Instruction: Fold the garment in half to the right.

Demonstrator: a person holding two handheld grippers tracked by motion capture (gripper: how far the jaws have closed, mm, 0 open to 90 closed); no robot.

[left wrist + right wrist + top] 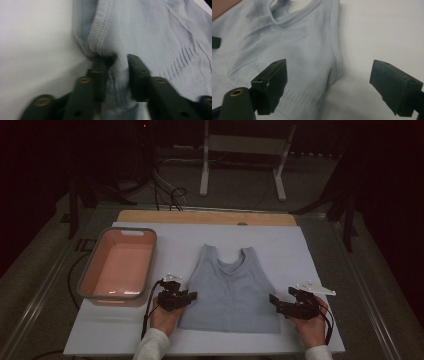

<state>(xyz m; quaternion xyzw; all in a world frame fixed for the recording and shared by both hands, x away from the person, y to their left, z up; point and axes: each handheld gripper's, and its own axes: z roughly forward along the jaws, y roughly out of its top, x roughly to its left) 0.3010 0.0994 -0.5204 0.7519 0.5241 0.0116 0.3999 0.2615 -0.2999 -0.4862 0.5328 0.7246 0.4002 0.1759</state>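
Observation:
A pale blue ribbed tank top (230, 290) lies flat on the white mat (305, 250), neck away from me. My left gripper (191, 296) is at the top's left side seam. In the left gripper view the jaws (117, 60) are shut on a bunched fold of the tank top (150, 32) at its hem edge. My right gripper (272, 300) sits at the garment's right side. In the right gripper view it (329, 66) stands wide open, and the tank top's (287, 45) side edge lies between the jaws, untouched by either pad.
A pink bin with a grey rim (85, 270) stands on the mat to the left of the left gripper. A wooden board edge (200, 216) runs along the mat's far side. Beyond the table, a white metal stand (245, 150) and cables sit on the dark floor.

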